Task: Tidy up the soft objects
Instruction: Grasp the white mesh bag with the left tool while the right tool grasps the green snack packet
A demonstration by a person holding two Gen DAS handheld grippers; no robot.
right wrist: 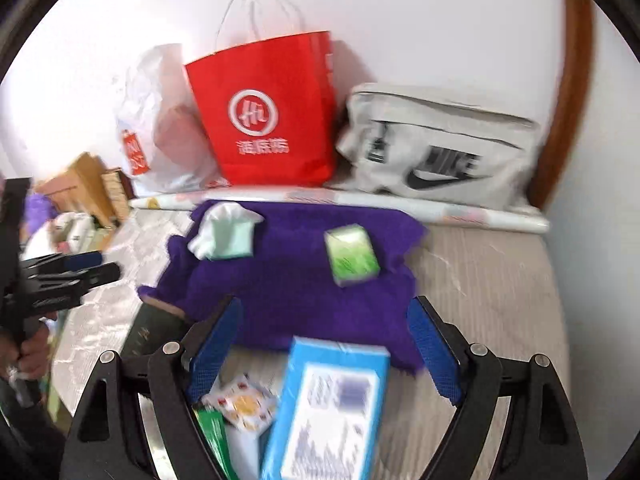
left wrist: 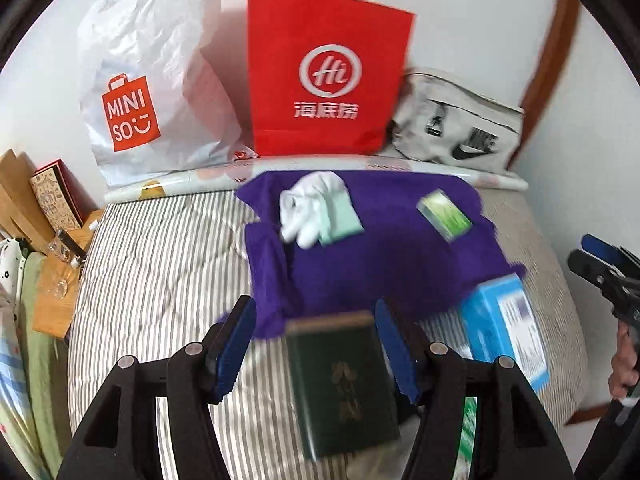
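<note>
A purple cloth (left wrist: 380, 256) lies spread on the striped bed; it also shows in the right wrist view (right wrist: 288, 280). On it lie a white and mint cloth bundle (left wrist: 316, 210) (right wrist: 226, 232) and a small green pack (left wrist: 444, 214) (right wrist: 351, 258). My left gripper (left wrist: 316, 332) is open, its fingers on either side of a dark green book (left wrist: 340, 384). My right gripper (right wrist: 324, 344) is open over a blue box (right wrist: 328, 408), empty. The blue box also shows in the left wrist view (left wrist: 504, 328).
A white Miniso bag (left wrist: 148, 92), a red paper bag (left wrist: 324, 76) and a grey Nike bag (left wrist: 456, 124) stand along the wall behind a rolled sheet (left wrist: 192, 180). Wooden boxes (left wrist: 44, 216) sit at the left. Small packets (right wrist: 240, 404) lie near the blue box.
</note>
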